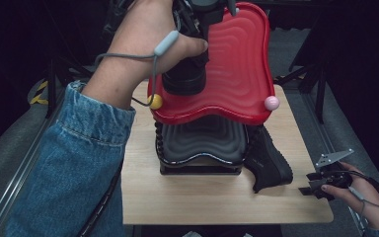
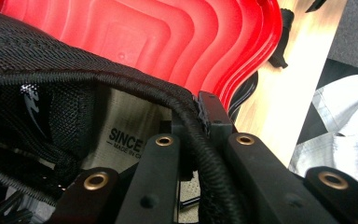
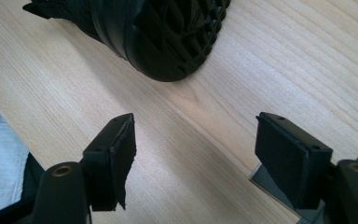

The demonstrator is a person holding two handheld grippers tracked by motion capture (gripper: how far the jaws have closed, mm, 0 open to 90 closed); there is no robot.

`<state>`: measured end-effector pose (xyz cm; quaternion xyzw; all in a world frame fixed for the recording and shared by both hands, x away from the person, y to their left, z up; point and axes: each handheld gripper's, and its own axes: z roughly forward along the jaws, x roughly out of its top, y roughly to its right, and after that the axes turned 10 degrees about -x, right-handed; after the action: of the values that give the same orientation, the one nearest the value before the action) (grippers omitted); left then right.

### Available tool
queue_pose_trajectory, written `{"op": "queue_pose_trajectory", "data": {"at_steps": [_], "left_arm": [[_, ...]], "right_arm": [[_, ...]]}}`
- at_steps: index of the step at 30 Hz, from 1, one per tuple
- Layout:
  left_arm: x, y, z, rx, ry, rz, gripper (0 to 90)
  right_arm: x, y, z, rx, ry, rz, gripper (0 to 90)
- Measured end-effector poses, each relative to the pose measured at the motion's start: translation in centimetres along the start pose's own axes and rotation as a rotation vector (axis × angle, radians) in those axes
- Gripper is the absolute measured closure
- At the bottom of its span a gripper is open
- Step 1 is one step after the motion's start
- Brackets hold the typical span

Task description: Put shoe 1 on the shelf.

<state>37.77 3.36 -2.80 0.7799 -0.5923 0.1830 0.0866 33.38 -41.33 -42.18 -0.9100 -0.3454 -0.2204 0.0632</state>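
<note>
— Where are we? Our left tool (image 2: 200, 140) is pinched on the corded collar of a black mesh shoe (image 2: 42, 60), held above the glossy red wavy-ribbed plastic tray (image 1: 237, 59) that tops the black ribbed tray (image 1: 202, 140).

— So we're placing it, we judge. And the right tool (image 3: 196, 158)?

— Jaws wide, holding nothing, low over the pale wooden surface (image 3: 261, 65) near the second black shoe (image 1: 269, 160).

— Next we'd lower the held shoe into the red tray, then release.
</note>
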Motion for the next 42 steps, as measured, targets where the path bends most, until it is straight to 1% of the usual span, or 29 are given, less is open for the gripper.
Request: {"op": "queue_pose_trajectory", "data": {"at_steps": [1, 2, 3, 5, 6, 8, 10, 12, 13, 14, 17, 19, 20, 22, 26, 30, 33, 34, 35, 36, 39, 40, 41, 42], "left_arm": [[0.2, -0.1, 0.7, -0.016, 0.003, -0.001, 86.6], [0.2, -0.1, 0.7, -0.016, 0.003, -0.001, 86.5], [0.5, -0.1, 1.2, -0.009, -0.011, 0.004, 86.4], [0.6, -0.1, 1.4, -0.005, -0.018, 0.009, 86.3], [0.8, -0.1, 1.9, -0.009, -0.014, 0.013, 86.1], [0.8, -0.2, 2.4, -0.023, -0.005, 0.010, 86.1], [0.9, -0.3, 2.6, -0.027, -0.013, 0.013, 86.0], [1.0, -0.3, 3.1, -0.033, -0.009, 0.004, 86.0], [1.2, -0.4, 3.3, -0.036, -0.017, 0.014, 86.0], [1.2, -0.5, 3.5, -0.033, -0.020, 0.018, 85.9], [1.2, -0.7, 4.2, -0.044, -0.021, 0.010, 85.9], [1.2, -0.8, 4.4, -0.044, -0.022, 0.018, 85.9], [1.3, -0.9, 4.7, -0.049, -0.017, 0.012, 85.9], [1.6, -1.0, 5.1, -0.041, -0.024, 0.028, 85.8], [1.7, -1.1, 5.2, -0.042, -0.030, 0.035, 85.8], [1.9, -0.9, 5.8, -0.033, -0.046, 0.068, 85.8], [2.0, -0.8, 5.8, -0.032, -0.056, 0.074, 85.7], [1.9, -0.7, 5.8, -0.022, -0.054, 0.085, 85.5], [1.9, -0.5, 5.8, -0.021, -0.061, 0.091, 85.3], [1.9, -0.5, 5.9, -0.019, -0.056, 0.097, 85.2], [1.8, -0.5, 5.7, -0.020, -0.062, 0.092, 84.5], [1.6, -0.6, 5.8, -0.025, -0.038, 0.078, 84.5], [1.6, -0.6, 5.7, -0.027, -0.033, 0.072, 83.6], [1.4, -0.7, 5.6, -0.044, -0.026, 0.058, 81.5]], "right_arm": [[0.0, 0.0, 0.1, 0.000, -0.002, -0.003, 29.5], [0.1, -0.1, 0.2, 0.001, -0.005, -0.004, 29.4], [0.1, -0.1, 0.2, 0.006, -0.010, -0.001, 29.4], [0.2, -0.2, 0.3, 0.002, -0.008, -0.007, 29.2], [0.2, -0.2, 0.3, 0.002, -0.008, -0.010, 29.2], [0.3, -0.3, 0.2, 0.003, -0.005, -0.012, 29.2], [0.3, -0.3, 0.3, 0.003, -0.009, -0.012, 29.2], [0.3, -0.3, 0.4, 0.005, -0.010, -0.012, 29.1], [0.3, -0.4, 0.4, 0.005, -0.012, -0.013, 29.2], [0.4, -0.4, 0.4, 0.006, -0.010, -0.015, 29.1], [0.4, -0.5, 0.3, 0.007, -0.008, -0.018, 29.1], [0.4, -0.5, 0.3, 0.007, -0.008, -0.017, 29.1], [0.4, -0.4, 0.3, 0.007, -0.009, -0.016, 29.0], [0.4, -0.5, 0.3, 0.005, -0.010, -0.018, 29.0], [0.5, -0.5, 0.3, 0.004, -0.005, -0.020, 28.9], [0.4, -0.5, 0.4, 0.007, -0.008, -0.019, 28.8], [0.4, -0.5, 0.4, 0.008, -0.008, -0.019, 28.8], [0.4, -0.5, 0.4, 0.007, -0.008, -0.021, 28.8], [0.4, -0.5, 0.4, 0.007, -0.009, -0.020, 28.8], [0.5, -0.5, 0.4, 0.008, -0.009, -0.020, 28.8], [0.5, -0.6, 0.5, 0.006, -0.011, -0.021, 28.7], [0.5, -0.6, 0.5, 0.007, -0.012, -0.023, 28.7], [0.5, -0.7, 0.5, 0.007, -0.013, -0.025, 28.7], [0.6, -0.7, 0.5, 0.009, -0.012, -0.025, 28.7]]}}
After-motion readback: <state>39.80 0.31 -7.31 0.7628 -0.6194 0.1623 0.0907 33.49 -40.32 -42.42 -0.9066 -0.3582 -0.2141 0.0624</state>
